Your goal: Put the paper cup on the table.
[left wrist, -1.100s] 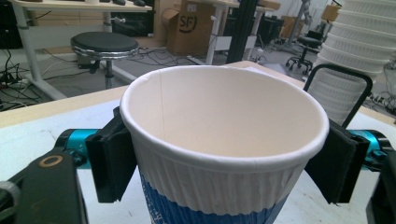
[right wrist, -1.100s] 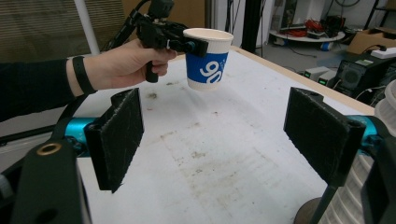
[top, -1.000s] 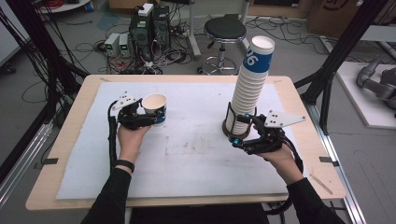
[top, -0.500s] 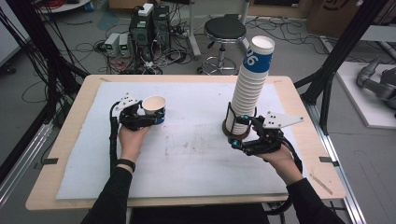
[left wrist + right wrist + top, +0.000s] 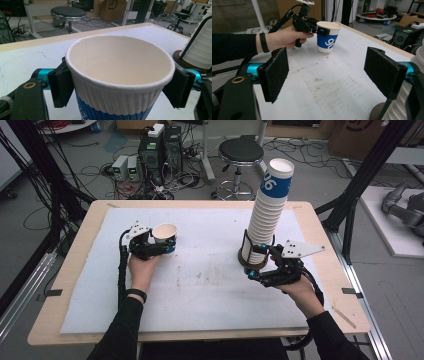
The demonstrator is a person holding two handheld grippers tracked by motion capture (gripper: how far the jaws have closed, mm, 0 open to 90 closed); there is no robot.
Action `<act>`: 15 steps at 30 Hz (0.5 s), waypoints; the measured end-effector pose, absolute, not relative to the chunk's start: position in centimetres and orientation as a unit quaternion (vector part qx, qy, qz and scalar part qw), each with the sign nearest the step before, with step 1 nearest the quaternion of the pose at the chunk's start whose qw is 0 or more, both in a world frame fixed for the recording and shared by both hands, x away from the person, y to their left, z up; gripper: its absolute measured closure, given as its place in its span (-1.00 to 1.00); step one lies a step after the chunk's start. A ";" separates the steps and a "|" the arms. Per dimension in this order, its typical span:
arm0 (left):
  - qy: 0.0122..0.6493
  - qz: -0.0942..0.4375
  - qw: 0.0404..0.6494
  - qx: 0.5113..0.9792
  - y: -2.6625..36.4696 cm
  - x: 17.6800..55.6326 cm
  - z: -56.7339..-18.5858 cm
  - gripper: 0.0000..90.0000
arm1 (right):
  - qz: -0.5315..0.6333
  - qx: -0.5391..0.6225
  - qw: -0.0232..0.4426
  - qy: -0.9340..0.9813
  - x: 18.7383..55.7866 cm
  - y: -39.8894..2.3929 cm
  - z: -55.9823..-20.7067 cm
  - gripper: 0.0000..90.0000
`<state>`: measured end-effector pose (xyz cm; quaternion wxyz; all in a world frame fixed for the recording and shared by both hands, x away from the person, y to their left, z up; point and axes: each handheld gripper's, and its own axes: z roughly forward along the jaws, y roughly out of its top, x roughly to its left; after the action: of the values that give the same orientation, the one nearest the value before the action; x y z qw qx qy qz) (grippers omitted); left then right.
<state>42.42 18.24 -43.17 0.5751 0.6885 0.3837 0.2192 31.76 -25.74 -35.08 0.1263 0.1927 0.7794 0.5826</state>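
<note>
Left tongs [image 5: 120,87] closing, clamped on empty paper cup [image 5: 117,75]; right tongs [image 5: 334,67] apart beside cup stack [image 5: 267,215].

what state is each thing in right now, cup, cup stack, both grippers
paper cup: upright on the table, empty, clamped at the rim
cup stack: tall, leaning, standing in a holder
left gripper: jaws just closing, pads pressing the cup
right gripper: open, nothing between its pads, beside the stack

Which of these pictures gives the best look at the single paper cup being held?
The left gripper view: the paper cup sits close up, its empty inside and the pads on both sides plain. The right gripper view shows the whole cup standing on the table, farther off. The high view shows it small, from above.
</note>
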 end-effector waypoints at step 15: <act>0.398 0.221 0.570 0.684 18.5 42.5 -44.2 -0.56 | 0.584 0.191 0.131 0.778 31.8 -25.8 -35.1 -0.55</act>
<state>42.54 18.50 -44.20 0.5696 0.6843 0.3977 0.2215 31.76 -25.81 -35.07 0.1307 0.1911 0.7779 0.5841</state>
